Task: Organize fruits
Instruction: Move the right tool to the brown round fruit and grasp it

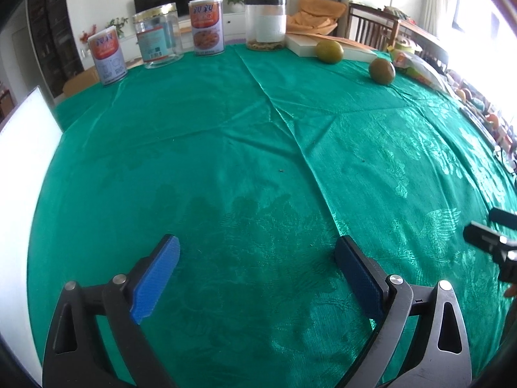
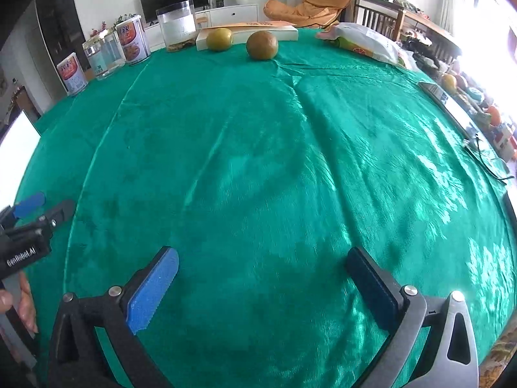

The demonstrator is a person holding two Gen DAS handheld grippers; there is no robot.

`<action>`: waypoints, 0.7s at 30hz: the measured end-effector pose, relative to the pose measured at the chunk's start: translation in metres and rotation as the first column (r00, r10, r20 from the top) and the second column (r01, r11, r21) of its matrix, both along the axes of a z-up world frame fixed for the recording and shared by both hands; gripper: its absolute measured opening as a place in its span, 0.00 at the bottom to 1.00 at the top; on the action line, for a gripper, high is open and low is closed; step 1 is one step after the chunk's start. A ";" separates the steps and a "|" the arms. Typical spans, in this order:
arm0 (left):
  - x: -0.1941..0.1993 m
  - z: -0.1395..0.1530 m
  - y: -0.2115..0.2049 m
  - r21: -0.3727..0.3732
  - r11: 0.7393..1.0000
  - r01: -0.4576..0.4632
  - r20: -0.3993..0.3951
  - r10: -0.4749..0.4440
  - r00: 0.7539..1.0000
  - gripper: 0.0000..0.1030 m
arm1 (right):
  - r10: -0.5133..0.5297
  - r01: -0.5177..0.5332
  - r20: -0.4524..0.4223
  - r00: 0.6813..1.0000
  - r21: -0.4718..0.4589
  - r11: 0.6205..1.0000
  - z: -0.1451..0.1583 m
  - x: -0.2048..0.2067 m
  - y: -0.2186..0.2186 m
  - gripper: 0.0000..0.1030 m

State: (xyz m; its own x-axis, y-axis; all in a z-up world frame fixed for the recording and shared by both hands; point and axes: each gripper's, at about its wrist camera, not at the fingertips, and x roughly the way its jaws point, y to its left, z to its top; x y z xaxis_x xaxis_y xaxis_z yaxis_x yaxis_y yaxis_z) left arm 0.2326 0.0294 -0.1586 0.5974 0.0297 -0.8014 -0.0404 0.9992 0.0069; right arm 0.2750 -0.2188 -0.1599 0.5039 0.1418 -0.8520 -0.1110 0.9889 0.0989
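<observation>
While both grippers hang tilted down over the near part of the table, neither holds anything. Left gripper (image 1: 257,253): jaws spread wide, blue pads apart, only bare green tablecloth (image 1: 226,148) between them. Right gripper (image 2: 261,266): jaws likewise wide, nothing between the pads, cloth alone beneath. Each tool shows at the side margin of the other's view, the two standing side by side above the near edge; a person's fingers (image 2: 27,304) wrap the handle of the left tool. Task items: two greenish-brown round fruits lie on the cloth toward the far edge, well apart from both grippers. One fruit (image 1: 329,51) rests against the front face of a flat white box (image 1: 303,45) at the far edge. Second fruit (image 1: 382,70) sits just beside the first, toward the far right, slightly nearer the middle of the table, not touching it or the box. A bag printed with an orange slice (image 2: 365,43) lies at the far right corner. Along the far left edge stand, in a row, two printed cans (image 1: 109,58) (image 1: 206,27), a clear jar with a gold lid (image 1: 158,37) between them, and a clear canister with a dark lid (image 1: 265,24) next to the box. A white panel (image 1: 22,194) stands at the left edge.
</observation>
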 end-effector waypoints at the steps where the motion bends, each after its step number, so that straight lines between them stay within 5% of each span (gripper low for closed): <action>1: 0.000 0.000 0.000 0.001 1.000 0.000 0.000 0.000 1.000 0.95 | 0.000 -0.001 0.008 1.000 0.013 1.000 0.005 0.018 -0.002 0.95; 6: 0.001 0.000 0.000 0.002 1.000 -0.002 -0.001 0.002 1.000 0.96 | 0.031 -0.029 0.108 0.994 -0.022 0.999 0.030 0.129 0.002 0.85; 12: 0.001 0.000 0.000 0.003 1.000 -0.004 -0.001 0.004 1.000 0.96 | 0.040 -0.038 0.092 0.995 -0.028 0.999 0.023 0.222 0.018 0.78; 16: 0.001 0.000 0.000 0.002 1.000 -0.004 -0.001 0.004 1.000 0.96 | 0.038 -0.035 0.054 0.998 -0.060 0.998 0.006 0.249 0.026 0.62; 18: 0.001 0.000 0.000 0.002 1.000 -0.005 -0.001 0.005 1.000 0.96 | 0.038 -0.035 0.056 0.998 -0.063 0.997 0.002 0.251 0.025 0.45; 21: 0.001 0.000 0.000 0.002 1.000 -0.004 -0.001 0.004 1.000 0.96 | 0.048 -0.047 0.100 0.994 -0.020 0.999 0.009 0.234 0.020 0.45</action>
